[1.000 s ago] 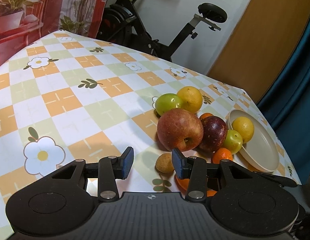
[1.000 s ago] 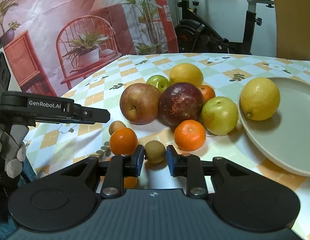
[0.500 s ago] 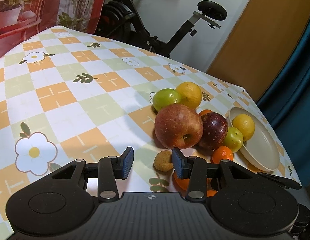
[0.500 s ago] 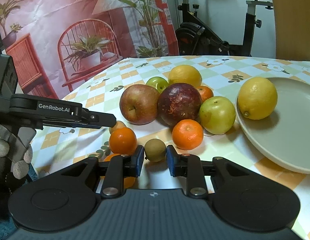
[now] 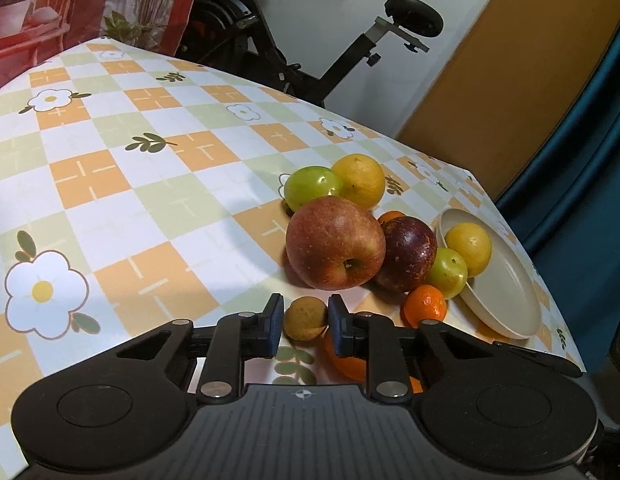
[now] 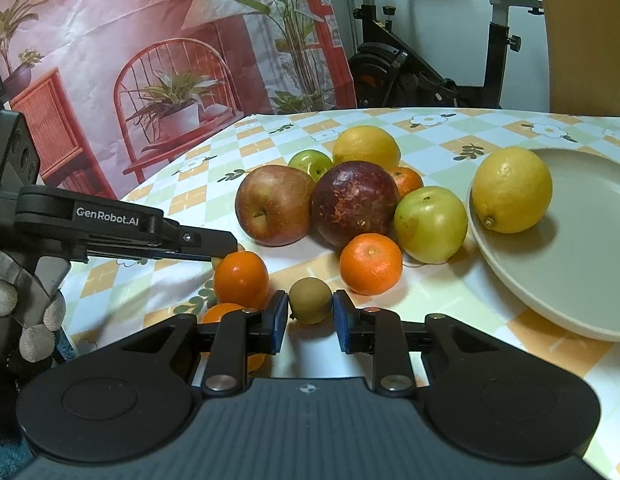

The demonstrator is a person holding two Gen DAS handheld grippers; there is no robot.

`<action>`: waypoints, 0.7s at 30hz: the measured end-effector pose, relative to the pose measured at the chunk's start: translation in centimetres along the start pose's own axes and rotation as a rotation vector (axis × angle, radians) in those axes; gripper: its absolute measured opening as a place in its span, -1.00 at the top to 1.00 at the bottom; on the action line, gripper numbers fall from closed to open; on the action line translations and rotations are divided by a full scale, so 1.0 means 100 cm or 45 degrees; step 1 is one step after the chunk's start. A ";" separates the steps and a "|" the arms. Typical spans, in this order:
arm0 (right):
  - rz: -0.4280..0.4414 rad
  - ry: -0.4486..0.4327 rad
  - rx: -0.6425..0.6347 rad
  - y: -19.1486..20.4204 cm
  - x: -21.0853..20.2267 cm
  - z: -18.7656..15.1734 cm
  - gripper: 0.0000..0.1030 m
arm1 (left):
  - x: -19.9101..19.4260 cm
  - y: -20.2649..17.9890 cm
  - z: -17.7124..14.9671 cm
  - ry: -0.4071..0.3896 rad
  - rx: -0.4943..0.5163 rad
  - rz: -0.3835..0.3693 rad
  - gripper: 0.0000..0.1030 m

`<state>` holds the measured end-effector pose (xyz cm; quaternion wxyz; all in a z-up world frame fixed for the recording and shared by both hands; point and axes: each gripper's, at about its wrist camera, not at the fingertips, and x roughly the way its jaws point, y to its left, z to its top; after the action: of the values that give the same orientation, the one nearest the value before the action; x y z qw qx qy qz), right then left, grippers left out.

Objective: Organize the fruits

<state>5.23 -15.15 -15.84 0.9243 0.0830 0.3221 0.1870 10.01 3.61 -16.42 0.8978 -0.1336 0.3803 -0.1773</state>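
Left gripper point(image 5: 302, 322) and right gripper point(image 6: 310, 310) each clench a small brown fruit point(image 5: 305, 317) point(image 6: 310, 305); either round fruit could squirt free, rolling into the pile.

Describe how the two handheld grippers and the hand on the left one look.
Both grippers, the left gripper and the right gripper, are matte black with ribbed bodies, round side discs, silver pivot screws and blue fingertip pads. White "GenRobot.AI" lettering marks the left one's side. The hand wears a light-coloured knit glove.
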 end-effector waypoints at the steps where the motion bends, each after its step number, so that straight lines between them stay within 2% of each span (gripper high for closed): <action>1: -0.001 0.001 0.000 0.000 0.000 0.000 0.47 | 0.000 0.002 0.000 0.004 -0.019 -0.008 0.50; 5: -0.001 0.000 -0.001 0.000 0.001 0.000 0.47 | -0.001 0.009 0.000 0.017 -0.076 -0.034 0.48; 11: -0.004 -0.005 0.001 -0.001 0.001 0.000 0.47 | -0.004 0.019 0.002 0.011 -0.134 -0.017 0.48; 21: -0.007 -0.008 0.006 -0.002 0.000 0.000 0.47 | 0.005 0.009 0.002 0.010 -0.060 -0.001 0.39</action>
<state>5.28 -15.37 -15.87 0.9257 0.0848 0.3198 0.1836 10.67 4.21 -16.90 0.8928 -0.1540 0.3879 -0.1692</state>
